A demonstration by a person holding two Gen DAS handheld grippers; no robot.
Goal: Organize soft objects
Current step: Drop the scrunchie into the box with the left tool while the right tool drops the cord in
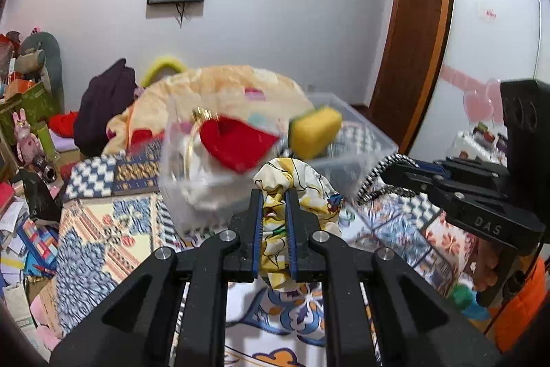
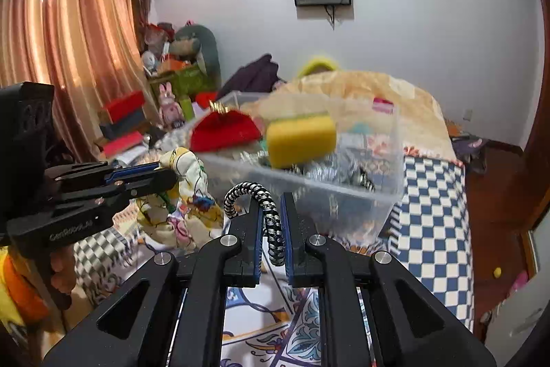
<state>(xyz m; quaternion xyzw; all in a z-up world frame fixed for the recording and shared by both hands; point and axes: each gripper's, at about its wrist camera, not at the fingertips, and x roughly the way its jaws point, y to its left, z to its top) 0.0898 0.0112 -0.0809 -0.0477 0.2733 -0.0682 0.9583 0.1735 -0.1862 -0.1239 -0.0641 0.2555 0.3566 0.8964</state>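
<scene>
My left gripper (image 1: 275, 229) is clenched on a crumpled yellow printed cloth (image 1: 295, 181), held up in front of the clear bin (image 2: 343, 191). It is limp and light, so bunched folds give the surest hold. My right gripper (image 2: 271, 229) pinches a black-and-white braided cord (image 2: 271, 215) (floppy, best taken mid-length). A yellow sponge (image 2: 300, 140) and red fabric (image 2: 223, 131) sit in the bin. The other gripper's body reads "DAS" and "GenRobot.AI".

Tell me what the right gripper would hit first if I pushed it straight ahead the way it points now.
Most likely the near wall of the clear plastic bin, just beyond the fingertips of the right gripper, which is shut on the black-and-white braided cord. The yellow sponge sits higher, in the bin. Depth is uncertain in this fisheye view.
</scene>
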